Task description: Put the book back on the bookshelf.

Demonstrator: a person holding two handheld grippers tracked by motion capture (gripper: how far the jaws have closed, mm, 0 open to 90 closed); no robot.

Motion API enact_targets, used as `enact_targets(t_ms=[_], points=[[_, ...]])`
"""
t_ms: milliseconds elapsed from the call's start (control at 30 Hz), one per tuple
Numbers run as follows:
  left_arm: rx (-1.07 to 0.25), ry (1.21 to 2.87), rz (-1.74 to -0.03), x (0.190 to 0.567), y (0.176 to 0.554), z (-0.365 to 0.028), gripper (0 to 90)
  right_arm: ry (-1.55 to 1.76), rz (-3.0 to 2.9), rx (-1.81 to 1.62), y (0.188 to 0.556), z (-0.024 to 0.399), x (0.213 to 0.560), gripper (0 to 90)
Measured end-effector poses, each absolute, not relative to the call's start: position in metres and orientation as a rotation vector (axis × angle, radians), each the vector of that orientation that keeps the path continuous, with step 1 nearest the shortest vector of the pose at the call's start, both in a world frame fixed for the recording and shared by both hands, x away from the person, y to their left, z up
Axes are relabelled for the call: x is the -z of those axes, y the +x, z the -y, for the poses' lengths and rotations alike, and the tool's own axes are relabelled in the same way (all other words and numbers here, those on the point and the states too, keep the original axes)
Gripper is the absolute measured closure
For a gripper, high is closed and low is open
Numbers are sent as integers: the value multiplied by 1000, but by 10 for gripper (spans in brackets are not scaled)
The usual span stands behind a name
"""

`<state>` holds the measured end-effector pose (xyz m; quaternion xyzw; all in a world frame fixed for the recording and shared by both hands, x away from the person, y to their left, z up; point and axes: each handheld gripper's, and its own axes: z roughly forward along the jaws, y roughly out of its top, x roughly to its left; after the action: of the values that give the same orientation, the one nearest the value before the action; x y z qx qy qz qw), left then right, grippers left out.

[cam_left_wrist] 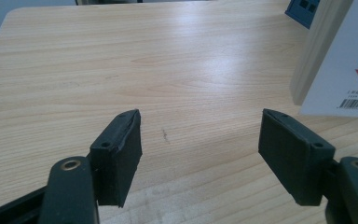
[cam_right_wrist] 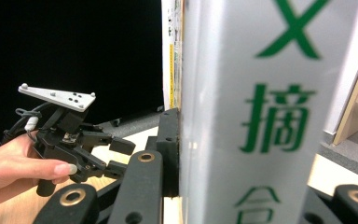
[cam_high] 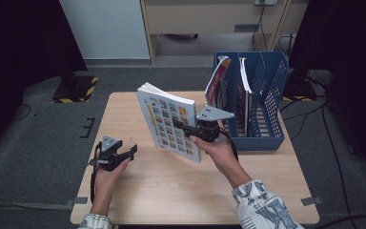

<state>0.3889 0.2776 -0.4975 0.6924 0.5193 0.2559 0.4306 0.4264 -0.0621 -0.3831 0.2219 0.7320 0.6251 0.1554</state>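
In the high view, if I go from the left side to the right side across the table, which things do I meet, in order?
Black left gripper, jaws open over the light wooden table → thick white book with a cover of small colourful pictures, held upright → black right gripper, shut on that book → blue perforated plastic file rack.

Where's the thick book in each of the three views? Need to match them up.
High view: the book stands upright mid-table, clamped in the right claw.
Left gripper view: the book's lower corner with a barcode shows at the right edge.
Right gripper view: its spine with green print fills the middle, between that claw's jaws.
Shared landmark: the wooden table.
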Motion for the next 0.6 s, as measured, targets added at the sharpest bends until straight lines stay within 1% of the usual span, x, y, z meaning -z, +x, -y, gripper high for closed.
enact_targets(t_ms=[600], points=[[-651, 1731, -1292, 498, 390, -278, 316, 652, -2052, -1792, 417, 91, 377, 739]])
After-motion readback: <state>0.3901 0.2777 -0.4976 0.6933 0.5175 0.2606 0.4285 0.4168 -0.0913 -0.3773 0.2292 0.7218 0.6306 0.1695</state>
